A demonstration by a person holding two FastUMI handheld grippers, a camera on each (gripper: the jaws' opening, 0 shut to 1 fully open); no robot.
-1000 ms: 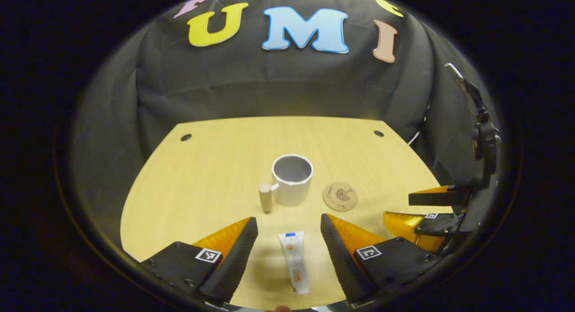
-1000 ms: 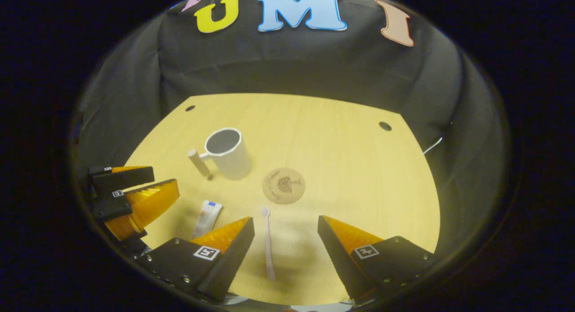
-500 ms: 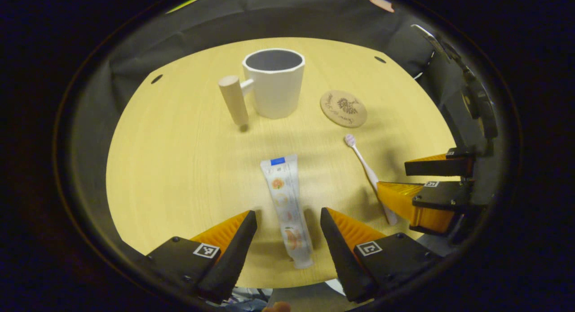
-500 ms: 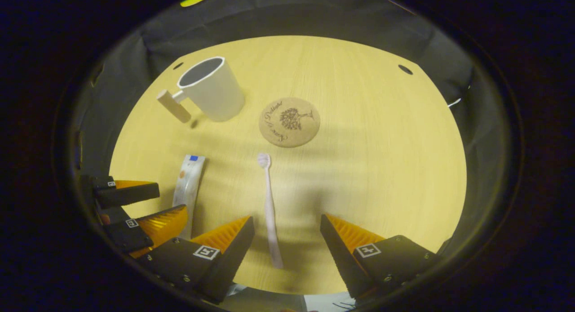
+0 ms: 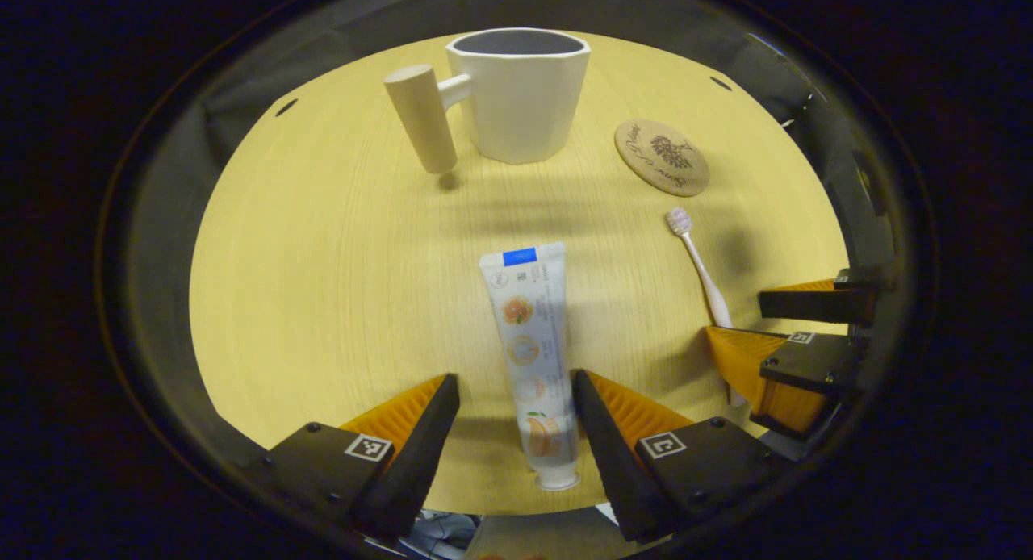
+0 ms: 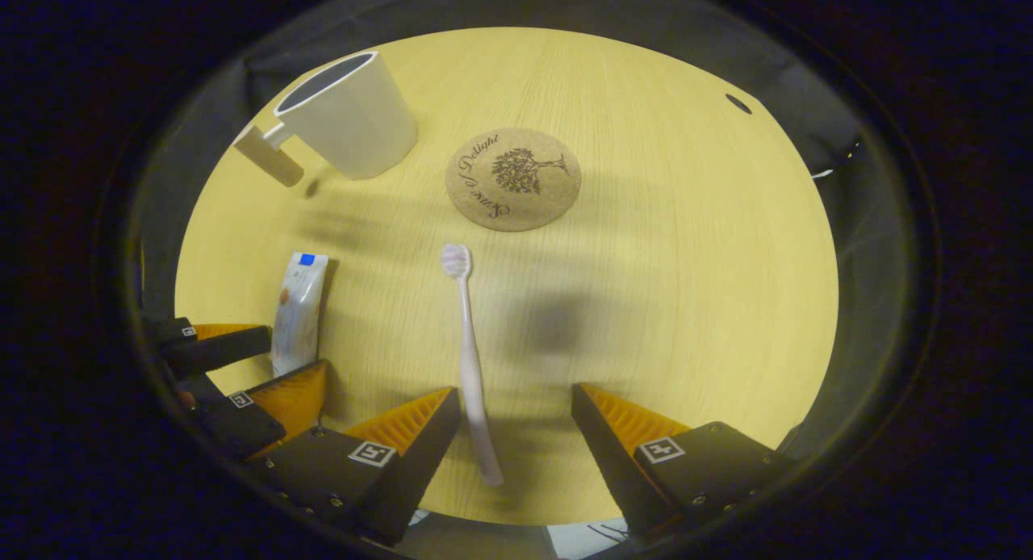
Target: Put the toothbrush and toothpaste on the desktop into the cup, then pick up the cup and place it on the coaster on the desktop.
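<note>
Left gripper view: left claw [image 5: 514,390] spread wide, straddling the cap end of the toothpaste [image 5: 531,358] — a flat, glossy printed tube lying on the pale wood-grain tabletop [image 5: 323,261]; right-hand finger just beside the tube, contact not discernible. Beyond it, a faceted matte white cup [image 5: 520,96] with a cylindrical wooden handle, upright. Right of the cup, a round cork coaster [image 5: 662,146]. Slim toothbrush [image 5: 700,271] flat, bristle head toward the coaster, handle running under the right claw [image 5: 787,322].

Right gripper view: right claw [image 6: 516,403] open, toothbrush [image 6: 470,366] handle lying between the fingers, next to the left one. Printed tree motif on the coaster [image 6: 513,179] legible here. Cup [image 6: 349,116] far left, toothpaste [image 6: 299,314] beside the left claw [image 6: 266,358].
</note>
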